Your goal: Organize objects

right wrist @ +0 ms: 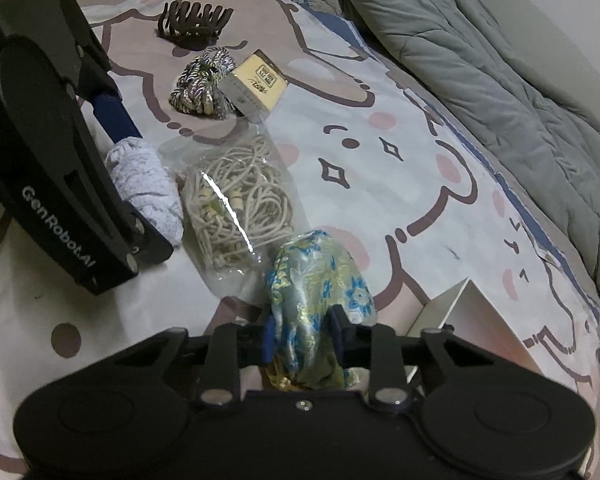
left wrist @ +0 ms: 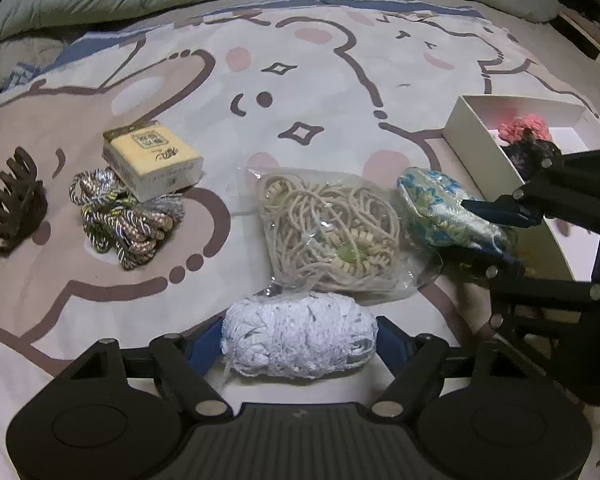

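Note:
My left gripper (left wrist: 300, 340) is shut on a white lace bundle (left wrist: 298, 336), which also shows in the right wrist view (right wrist: 144, 188). My right gripper (right wrist: 302, 330) is shut on a blue-and-gold brocade pouch (right wrist: 320, 280), seen in the left wrist view (left wrist: 448, 212) beside the white open box (left wrist: 480, 140). The box holds a pink knitted piece (left wrist: 526, 128) and a dark one. A clear bag of beige cords (left wrist: 332, 228) lies between the two bundles on the bed.
A small yellow box (left wrist: 152, 164) rests on a bundle of twisted metallic cords (left wrist: 124, 220). A brown claw hair clip (left wrist: 12, 208) lies at the far left. A grey quilt (right wrist: 500, 60) is bunched along the bed's far side.

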Available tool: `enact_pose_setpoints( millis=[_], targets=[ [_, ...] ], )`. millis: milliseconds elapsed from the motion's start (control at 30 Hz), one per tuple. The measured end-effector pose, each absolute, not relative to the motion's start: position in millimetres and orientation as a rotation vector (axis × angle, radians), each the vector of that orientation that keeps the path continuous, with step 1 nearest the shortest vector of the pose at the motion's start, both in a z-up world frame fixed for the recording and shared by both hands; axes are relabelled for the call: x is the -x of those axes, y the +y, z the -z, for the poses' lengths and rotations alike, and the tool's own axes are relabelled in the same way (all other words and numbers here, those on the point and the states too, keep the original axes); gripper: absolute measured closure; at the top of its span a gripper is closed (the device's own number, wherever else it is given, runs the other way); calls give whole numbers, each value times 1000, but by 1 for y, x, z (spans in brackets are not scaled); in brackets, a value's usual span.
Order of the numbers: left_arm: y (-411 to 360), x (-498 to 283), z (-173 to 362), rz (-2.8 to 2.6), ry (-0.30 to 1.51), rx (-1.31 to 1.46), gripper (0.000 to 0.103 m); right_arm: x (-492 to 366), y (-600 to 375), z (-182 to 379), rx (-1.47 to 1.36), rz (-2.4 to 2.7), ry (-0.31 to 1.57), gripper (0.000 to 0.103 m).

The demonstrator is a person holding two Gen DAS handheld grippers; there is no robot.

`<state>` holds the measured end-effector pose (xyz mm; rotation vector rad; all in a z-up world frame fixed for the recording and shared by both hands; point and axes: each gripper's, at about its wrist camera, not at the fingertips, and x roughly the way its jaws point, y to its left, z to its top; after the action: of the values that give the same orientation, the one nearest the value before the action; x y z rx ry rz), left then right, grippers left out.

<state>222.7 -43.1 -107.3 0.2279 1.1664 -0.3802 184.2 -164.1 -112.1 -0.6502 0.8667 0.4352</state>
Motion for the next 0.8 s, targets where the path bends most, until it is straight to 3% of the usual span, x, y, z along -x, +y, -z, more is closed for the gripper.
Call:
enact_pose_setpoints(
  millis=[300,800],
  targets=[
    [-35,-213,89,359,1114,-222,27,-183,-179,87,481,-421,891,89],
    [-19,-178,30,317,935,-133,27,-162,-203,27,141,-410,807,89]
  ],
)
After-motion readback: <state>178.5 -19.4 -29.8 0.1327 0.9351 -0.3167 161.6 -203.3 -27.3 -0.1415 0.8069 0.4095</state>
